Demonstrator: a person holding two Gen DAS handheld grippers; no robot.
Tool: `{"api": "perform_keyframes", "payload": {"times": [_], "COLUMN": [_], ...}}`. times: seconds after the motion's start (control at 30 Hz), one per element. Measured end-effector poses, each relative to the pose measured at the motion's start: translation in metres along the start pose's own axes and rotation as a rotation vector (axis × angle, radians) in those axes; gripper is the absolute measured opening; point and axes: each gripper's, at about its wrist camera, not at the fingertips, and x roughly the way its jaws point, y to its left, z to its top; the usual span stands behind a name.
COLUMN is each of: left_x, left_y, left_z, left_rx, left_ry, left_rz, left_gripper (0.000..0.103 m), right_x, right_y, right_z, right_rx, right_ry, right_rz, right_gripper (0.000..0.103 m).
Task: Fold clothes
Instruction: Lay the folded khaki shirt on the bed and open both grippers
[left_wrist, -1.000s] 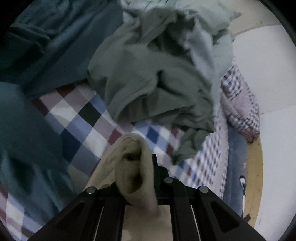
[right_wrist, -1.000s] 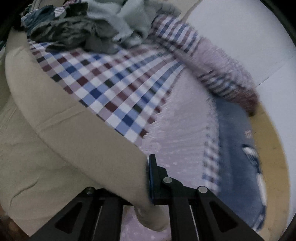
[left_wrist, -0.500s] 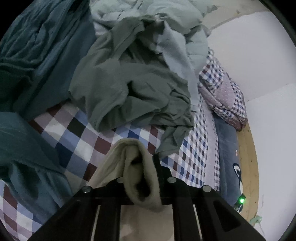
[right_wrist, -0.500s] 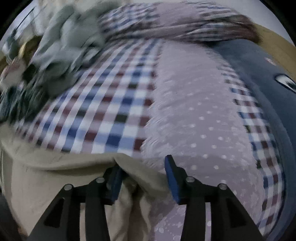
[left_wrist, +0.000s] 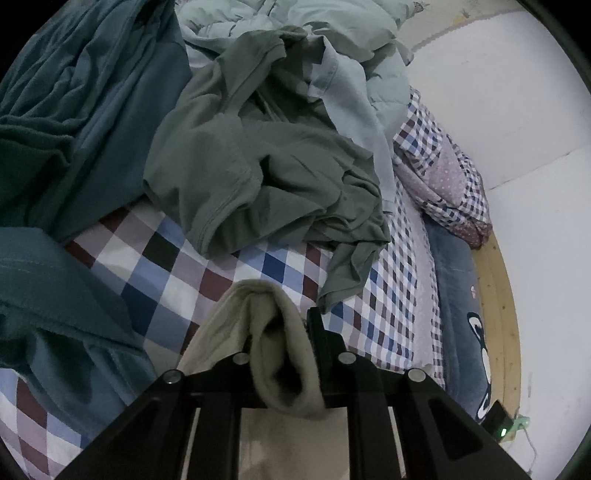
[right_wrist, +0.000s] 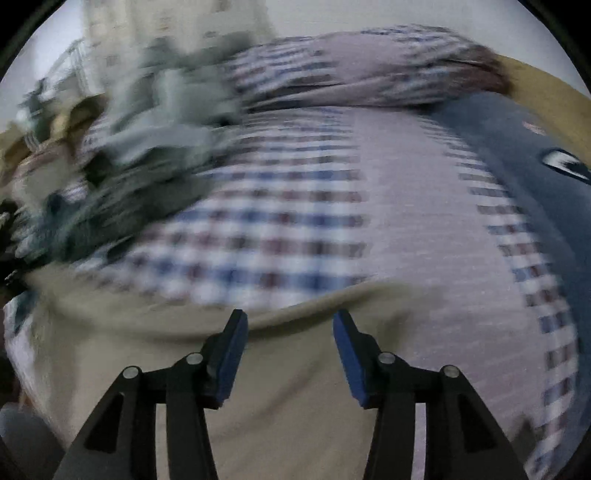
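Left wrist view: the left gripper (left_wrist: 291, 332) has its jaws clamped on a bunched fold of the soft beige fabric garment (left_wrist: 280, 354) above the checked bed sheet (left_wrist: 155, 273).
Its far edge lies on the bed below the right gripper (right_wrist: 290, 339), jaws apart and empty; how many folds it has is unclear. A crumpled grey-green T-shirt (left_wrist: 258, 162) and teal garments (left_wrist: 74, 103), sharp only here, lie unfolded; the right wrist view is blurred.

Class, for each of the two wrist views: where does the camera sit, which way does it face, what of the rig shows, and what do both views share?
Left wrist: sits behind the left gripper, facing across the checked bed sheet toward the grey-green shirt; its fingers pinch the beige garment.
Right wrist: sits behind the right gripper, open above that garment, facing the blurred bed.
Shared: beige garment, checked sheet, dark blue blanket.
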Motion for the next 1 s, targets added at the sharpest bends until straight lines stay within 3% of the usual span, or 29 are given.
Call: {"api": "perform_keyframes", "payload": {"times": [0.1,0.27,0.43,0.6,0.67,0.7,0.77,0.8,0.83,1.0], "left_x": [0.001,0.003,0.011,0.012,0.012,0.012,0.011,0.009,0.006,-0.005], "left_y": [0.000,-0.005,0.003,0.010,0.011,0.012,0.013,0.014,0.014,0.019], "left_z": [0.001,0.002,0.004,0.005,0.007,0.008,0.011,0.015,0.018,0.036], "left_rx": [0.016,0.087,0.106,0.115,0.101,0.094,0.074,0.065,0.057,0.037], "left_ry": [0.009,0.019,0.061,0.085,0.099,0.106,0.111,0.100,0.089,0.056], "left_rz": [0.001,0.010,0.007,-0.031,-0.045,-0.050,-0.047,-0.036,-0.027,-0.011], "left_gripper": [0.015,0.016,0.021,0.027,0.032,0.039,0.062,0.082,0.085,0.085], "right_x": [0.010,0.055,0.091,0.115,0.123,0.128,0.136,0.139,0.138,0.105], "right_y": [0.054,0.117,0.134,0.130,0.132,0.133,0.136,0.142,0.149,0.185], "right_z": [-0.018,-0.025,0.000,0.050,0.060,0.065,0.075,0.076,0.077,0.065], "right_rx": [-0.084,-0.181,-0.156,-0.014,0.011,0.024,0.043,0.026,0.008,-0.086], "right_ry": [0.059,0.138,0.126,0.093,0.091,0.090,0.087,0.085,0.077,-0.025], "right_rz": [0.135,0.161,0.136,0.137,0.126,0.120,0.108,0.095,0.084,0.119], "right_gripper": [0.051,0.050,0.052,0.052,0.052,0.052,0.052,0.052,0.052,0.052]}}
